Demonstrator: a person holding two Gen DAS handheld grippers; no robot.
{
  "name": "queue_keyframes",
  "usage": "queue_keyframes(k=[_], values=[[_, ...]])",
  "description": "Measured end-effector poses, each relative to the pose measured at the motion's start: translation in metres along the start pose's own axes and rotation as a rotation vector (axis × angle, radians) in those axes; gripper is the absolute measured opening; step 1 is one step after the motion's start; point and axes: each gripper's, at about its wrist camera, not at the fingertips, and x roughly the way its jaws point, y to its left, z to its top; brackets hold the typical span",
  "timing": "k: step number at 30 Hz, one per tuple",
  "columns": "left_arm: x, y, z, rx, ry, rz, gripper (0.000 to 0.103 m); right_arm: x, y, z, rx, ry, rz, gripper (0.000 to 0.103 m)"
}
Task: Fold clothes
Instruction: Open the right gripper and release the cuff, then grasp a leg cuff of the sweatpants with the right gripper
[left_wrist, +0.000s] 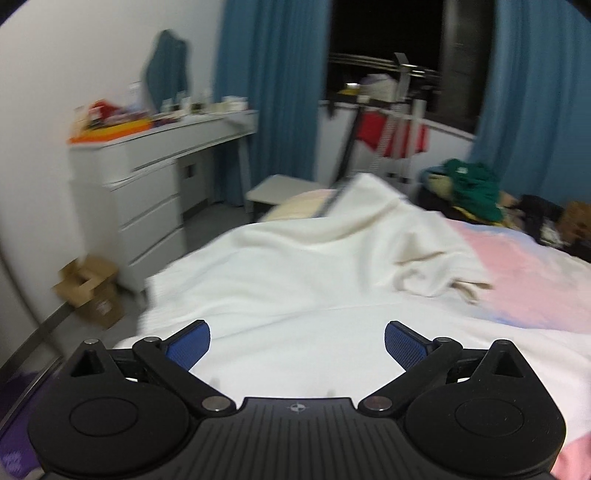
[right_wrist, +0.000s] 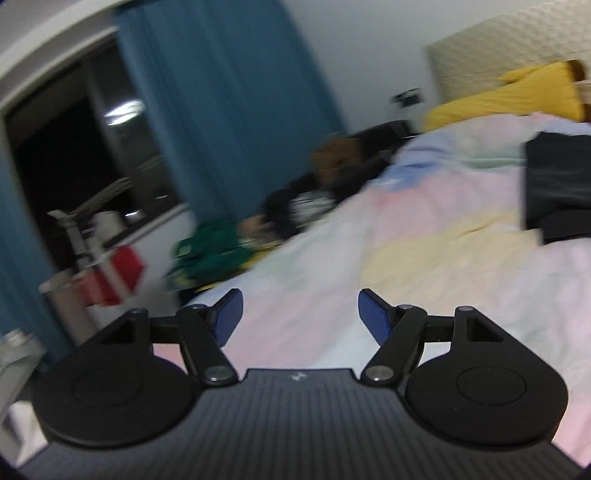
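Note:
A white garment (left_wrist: 303, 266) lies spread and rumpled across the pastel bedspread (left_wrist: 535, 280). Its far edge is bunched up, and a dark striped trim shows at its back. My left gripper (left_wrist: 297, 345) hovers over the garment's near part, open, with nothing between its blue pads (left_wrist: 190, 347). My right gripper (right_wrist: 300, 319) is open too, held above the bedspread (right_wrist: 443, 236) with nothing in it. A folded black garment (right_wrist: 557, 184) rests on the bed at the right of the right wrist view.
A heap of clothes with a green piece (left_wrist: 474, 186) lies off the far side of the bed, the green piece (right_wrist: 207, 251) also in the right view. A white dresser (left_wrist: 147, 184), cardboard box (left_wrist: 92, 291), drying rack (left_wrist: 395, 122), blue curtains (right_wrist: 229, 96) and yellow pillow (right_wrist: 517, 96) surround it.

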Motion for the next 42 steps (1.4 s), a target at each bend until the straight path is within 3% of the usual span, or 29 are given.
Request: queue_keyframes(k=[7, 15, 25, 33, 37, 40, 42], values=[[0.034, -0.077, 0.009, 0.08, -0.052, -0.105, 0.102, 0.0, 0.036, -0.017, -0.102, 0.069, 0.183, 0.072], [0.082, -0.148, 0.002, 0.167, -0.11, -0.179, 0.102, -0.004, 0.07, -0.045, -0.178, 0.132, 0.297, 0.072], [0.116, -0.143, -0.026, 0.152, -0.087, -0.194, 0.102, -0.006, 0.095, -0.07, -0.232, 0.182, 0.389, 0.072], [0.113, -0.135, -0.026, 0.141, -0.091, -0.173, 0.102, -0.004, 0.101, -0.085, -0.244, 0.245, 0.42, 0.071], [0.109, -0.128, -0.025, 0.108, -0.084, -0.193, 0.102, 0.0, 0.1, -0.09, -0.209, 0.313, 0.46, 0.062], [0.106, -0.124, -0.023, 0.075, -0.08, -0.202, 0.102, 0.008, 0.101, -0.097, -0.153, 0.395, 0.492, 0.031], [0.105, -0.121, -0.021, 0.06, -0.077, -0.202, 0.102, 0.017, 0.104, -0.104, -0.116, 0.461, 0.492, 0.023]])
